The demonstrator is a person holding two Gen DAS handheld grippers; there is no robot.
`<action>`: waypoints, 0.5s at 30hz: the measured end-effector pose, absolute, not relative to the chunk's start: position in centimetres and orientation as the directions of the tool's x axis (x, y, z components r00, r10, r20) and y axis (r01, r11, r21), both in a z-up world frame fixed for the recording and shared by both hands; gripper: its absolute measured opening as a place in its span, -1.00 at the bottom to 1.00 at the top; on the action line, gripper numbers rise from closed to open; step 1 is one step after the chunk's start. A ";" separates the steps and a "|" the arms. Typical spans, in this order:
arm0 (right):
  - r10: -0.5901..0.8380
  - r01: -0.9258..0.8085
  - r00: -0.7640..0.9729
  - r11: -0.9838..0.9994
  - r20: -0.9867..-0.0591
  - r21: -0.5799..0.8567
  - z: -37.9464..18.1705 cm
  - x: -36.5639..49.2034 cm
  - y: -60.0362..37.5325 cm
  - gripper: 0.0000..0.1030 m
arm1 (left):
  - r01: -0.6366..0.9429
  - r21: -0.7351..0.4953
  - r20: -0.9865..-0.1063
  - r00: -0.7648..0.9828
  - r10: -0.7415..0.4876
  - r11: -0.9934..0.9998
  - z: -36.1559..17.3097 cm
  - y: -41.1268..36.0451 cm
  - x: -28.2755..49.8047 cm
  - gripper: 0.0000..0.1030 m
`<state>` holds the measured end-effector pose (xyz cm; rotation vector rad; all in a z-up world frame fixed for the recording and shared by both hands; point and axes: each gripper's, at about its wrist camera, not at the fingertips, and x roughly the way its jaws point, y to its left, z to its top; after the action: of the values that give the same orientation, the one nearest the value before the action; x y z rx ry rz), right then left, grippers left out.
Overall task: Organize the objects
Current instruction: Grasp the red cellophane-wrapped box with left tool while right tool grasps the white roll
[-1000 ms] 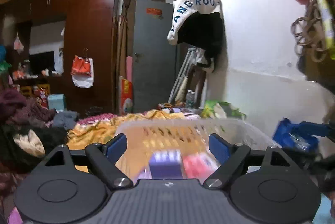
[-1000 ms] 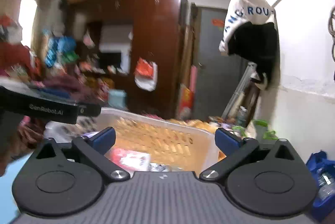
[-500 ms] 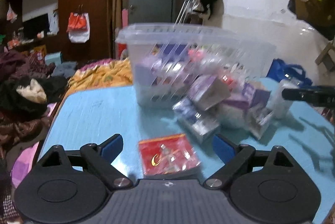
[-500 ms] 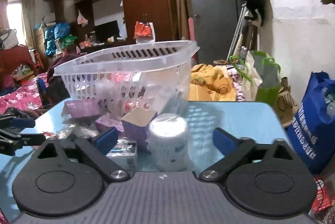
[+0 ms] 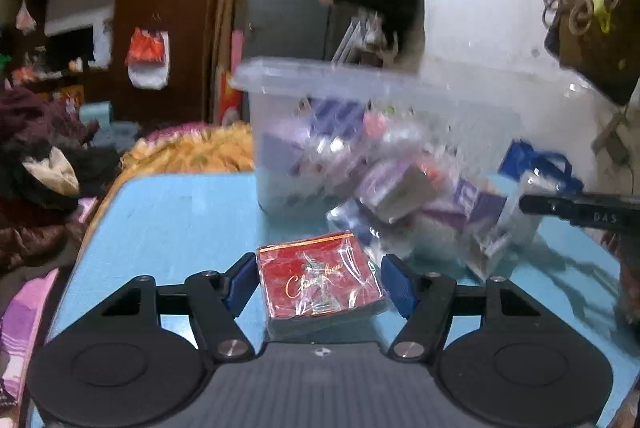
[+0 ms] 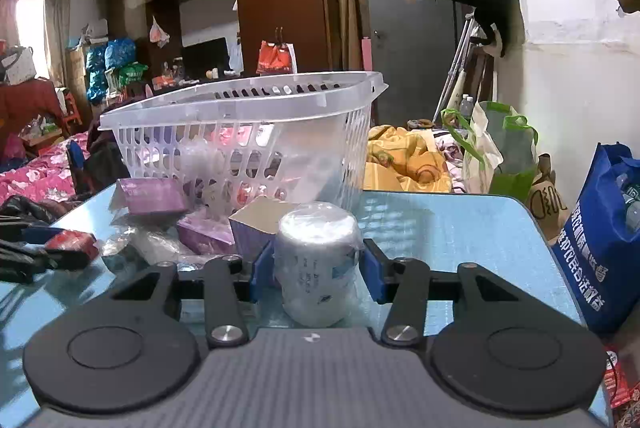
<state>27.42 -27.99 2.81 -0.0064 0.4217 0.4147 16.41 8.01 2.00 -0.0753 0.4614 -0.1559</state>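
On the blue table [image 5: 168, 228], the left gripper [image 5: 319, 282] is closing around the red pack [image 5: 318, 278], while the right gripper [image 6: 317, 270] is closing onto the white roll [image 6: 318, 260].

Each black hand-held gripper [image 5: 319, 282] has blue pads [image 6: 259, 270].

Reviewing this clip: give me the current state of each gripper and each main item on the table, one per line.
Left gripper: jaws closing, red packet between them.
Red packet: flat on the blue table, wrapped in film.
Right gripper: jaws closing, pads against the white roll.
White roll: upright, wrapped in film.
Basket: upright, partly filled.
Purple carton: top open.
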 end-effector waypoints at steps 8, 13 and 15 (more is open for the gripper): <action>0.395 -0.390 0.843 0.916 -0.366 0.092 3.0 27.0 -28.4 -0.04 | 0.160 -0.105 -0.408 0.893 -0.189 0.982 2.1 7.8 16.2 0.37; 0.397 -0.394 0.842 0.915 -0.365 0.086 3.0 27.0 -28.2 -0.04 | 0.164 -0.100 -0.401 0.896 -0.191 0.981 2.1 7.9 16.1 0.37; 0.401 -0.395 0.841 0.914 -0.363 0.093 3.0 27.1 -28.3 -0.03 | 0.166 -0.099 -0.391 0.900 -0.192 0.981 2.1 7.9 15.8 0.37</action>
<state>27.05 -28.33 3.03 0.0144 0.3868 0.4205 15.85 7.94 2.12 -0.0638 0.4107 -0.1850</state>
